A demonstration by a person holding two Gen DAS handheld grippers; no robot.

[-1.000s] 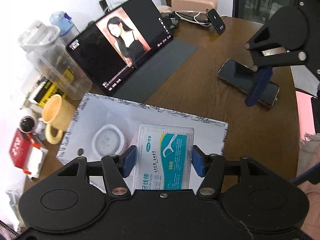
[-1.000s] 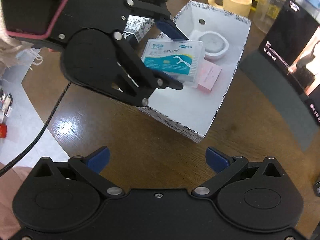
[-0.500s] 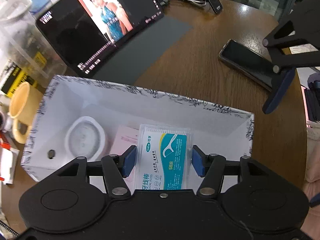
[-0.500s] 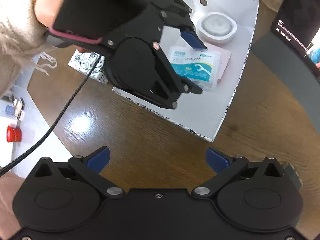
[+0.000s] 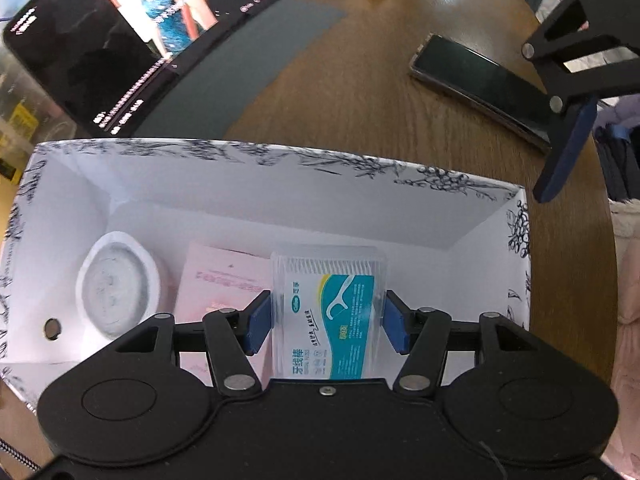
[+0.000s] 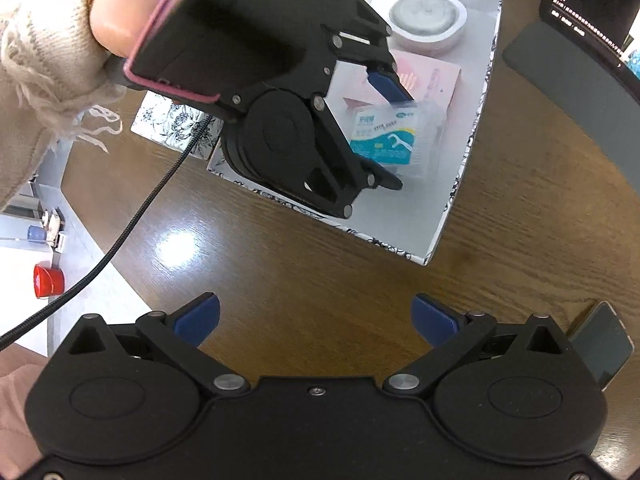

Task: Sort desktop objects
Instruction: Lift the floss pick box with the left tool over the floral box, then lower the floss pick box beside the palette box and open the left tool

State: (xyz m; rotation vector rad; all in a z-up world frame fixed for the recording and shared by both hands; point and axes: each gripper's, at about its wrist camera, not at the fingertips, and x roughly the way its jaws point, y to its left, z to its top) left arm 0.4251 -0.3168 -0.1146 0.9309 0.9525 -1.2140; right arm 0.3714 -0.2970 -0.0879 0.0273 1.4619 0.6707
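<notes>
Lower than a second ago, the left gripper (image 5: 327,326) now reaches down inside the white box (image 5: 280,184), its blue pads clamped on the two long sides of the floss-pick case (image 5: 329,316), where earlier it held the case above the box rim. That case is a clear, flat plastic rectangle with a teal-and-white printed label, and it sits over a pale pink card packet (image 5: 224,280) on the box floor. Left of the packet inside the box lies a round white container (image 5: 116,284) with a dull grey top. The box is smooth white card with inky floral print along its rim. Beyond the box's near corner, the right gripper (image 6: 316,316) hovers over glossy wood-grain table (image 6: 320,264), jaws wide apart and holding nothing, much as before. A dark glassy phone (image 5: 480,84) lies beyond the box's far wall.
</notes>
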